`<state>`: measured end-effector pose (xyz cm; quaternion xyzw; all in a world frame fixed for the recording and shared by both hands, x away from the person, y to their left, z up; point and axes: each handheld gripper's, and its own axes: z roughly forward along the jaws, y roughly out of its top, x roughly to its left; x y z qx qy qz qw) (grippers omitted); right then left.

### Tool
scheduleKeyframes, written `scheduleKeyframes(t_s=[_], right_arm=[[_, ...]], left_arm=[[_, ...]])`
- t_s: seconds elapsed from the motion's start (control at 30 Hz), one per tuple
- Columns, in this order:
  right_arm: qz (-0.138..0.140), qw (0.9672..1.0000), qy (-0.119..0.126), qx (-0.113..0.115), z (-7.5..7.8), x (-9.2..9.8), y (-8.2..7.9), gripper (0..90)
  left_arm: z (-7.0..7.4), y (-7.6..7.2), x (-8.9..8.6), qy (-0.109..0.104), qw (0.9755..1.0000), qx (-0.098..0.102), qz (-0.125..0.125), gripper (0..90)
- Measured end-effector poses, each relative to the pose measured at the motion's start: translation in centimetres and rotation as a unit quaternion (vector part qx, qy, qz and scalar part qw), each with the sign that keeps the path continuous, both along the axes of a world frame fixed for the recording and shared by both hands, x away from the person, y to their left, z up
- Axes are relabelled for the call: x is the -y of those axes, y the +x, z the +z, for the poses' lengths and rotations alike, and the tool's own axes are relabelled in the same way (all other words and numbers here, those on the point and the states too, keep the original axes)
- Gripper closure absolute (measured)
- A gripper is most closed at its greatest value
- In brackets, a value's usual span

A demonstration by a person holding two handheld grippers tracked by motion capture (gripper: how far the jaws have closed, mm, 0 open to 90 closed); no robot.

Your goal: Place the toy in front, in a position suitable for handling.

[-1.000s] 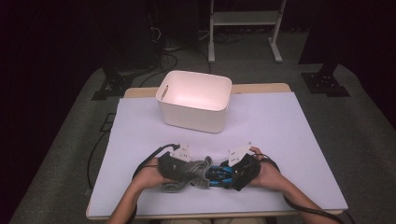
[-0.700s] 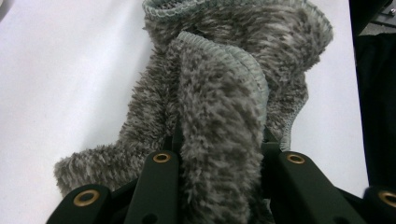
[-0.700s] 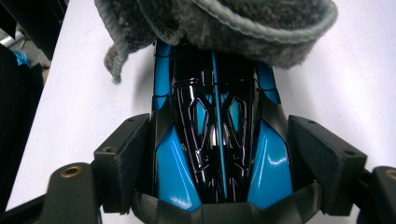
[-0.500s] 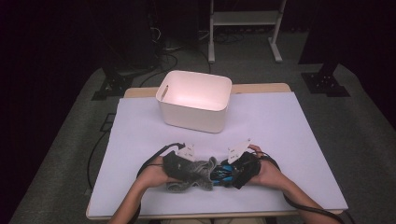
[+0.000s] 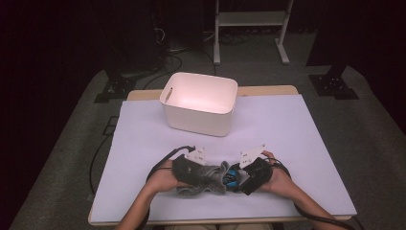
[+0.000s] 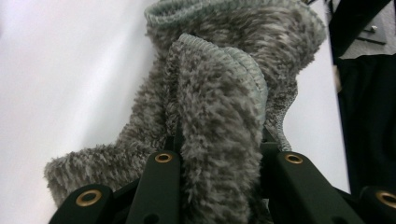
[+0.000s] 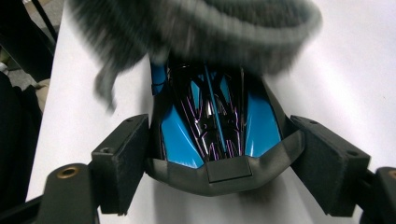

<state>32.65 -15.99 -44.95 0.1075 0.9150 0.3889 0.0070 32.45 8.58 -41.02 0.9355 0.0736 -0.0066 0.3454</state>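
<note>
A grey fuzzy sock [image 5: 207, 178] lies bunched near the table's front edge, between both hands. My left gripper [image 5: 203, 173] is shut on a fold of the sock [image 6: 219, 93], and its jaws pinch the fabric's rim from both sides [image 6: 220, 140]. My right gripper [image 5: 235, 178] is shut on a blue and black toy car [image 5: 231, 178]. In the right gripper view the pads press on the car's [image 7: 210, 116] sides, with the gripper [image 7: 215, 161] around its rear end. The car's nose sits under the sock's open edge [image 7: 196, 28].
A white plastic bin [image 5: 201, 103] stands open at the table's back middle. A pale sheet [image 5: 287, 124] covers the tabletop. Cables trail from both grippers toward the front edge. A white rack [image 5: 249, 19] and dark stands are on the floor beyond.
My left gripper has shifted a little to the right with the sock, bringing its opening closer over the car. The right gripper has stayed nearly still.
</note>
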Motion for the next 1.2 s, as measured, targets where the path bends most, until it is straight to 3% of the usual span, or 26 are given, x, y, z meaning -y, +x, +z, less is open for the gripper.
scheduleKeyframes(t_s=[0.1, 0.13, 0.2, 0.37, 0.57, 0.73, 0.83, 0.97, 1.0, 1.13, 1.2], right_arm=[[-0.002, 1.0000, 0.000, -0.004, 0.0, -0.1, 0.1, 21.7], [-0.001, 1.0000, 0.006, -0.003, -0.1, 0.0, 0.1, 21.9], [-0.002, 1.0000, 0.008, -0.004, -0.1, -0.1, 0.0, 21.9], [0.002, 1.0000, 0.004, 0.004, -0.1, -1.0, -0.1, 21.9], [0.000, 1.0000, 0.009, 0.004, -0.2, -0.6, -0.1, 21.9], [0.000, 1.0000, 0.002, 0.007, -0.2, -0.7, -0.2, 21.9], [0.001, 1.0000, 0.004, 0.008, -0.2, -0.7, -0.2, 22.0], [0.001, 1.0000, 0.003, 0.005, -0.2, -0.6, -0.2, 22.0], [0.001, 1.0000, 0.003, 0.005, -0.2, -0.6, -0.2, 22.0], [0.000, 1.0000, 0.003, 0.004, -0.2, -0.6, -0.2, 22.0], [0.001, 1.0000, 0.003, 0.006, -0.2, -0.5, -0.2, 22.0]], left_arm=[[0.4, 0.1, 0.8, 0.005, 1.0000, 0.005, -0.006, 71.3], [0.6, 0.3, 1.6, -0.007, 0.9999, -0.002, -0.014, 71.4], [0.6, 0.3, 2.2, -0.008, 0.9997, -0.003, -0.021, 71.4], [0.3, 0.2, 5.4, 0.011, 0.9985, 0.005, -0.053, 71.3], [0.1, 0.4, 5.8, 0.006, 0.9983, -0.003, -0.058, 71.3], [0.1, 0.3, 4.5, 0.004, 0.9985, -0.005, -0.055, 70.7], [0.1, 0.1, 2.9, 0.000, 0.9987, 0.001, -0.052, 70.4], [-0.2, -0.1, -0.4, -0.022, 0.9985, 0.013, -0.048, 70.5], [-0.2, -0.1, -0.4, -0.022, 0.9985, 0.013, -0.048, 70.5], [-1.1, -0.2, -3.5, -0.014, 0.9995, 0.020, -0.020, 70.4], [-1.2, -0.2, -4.1, -0.014, 0.9996, 0.020, -0.014, 70.4]])
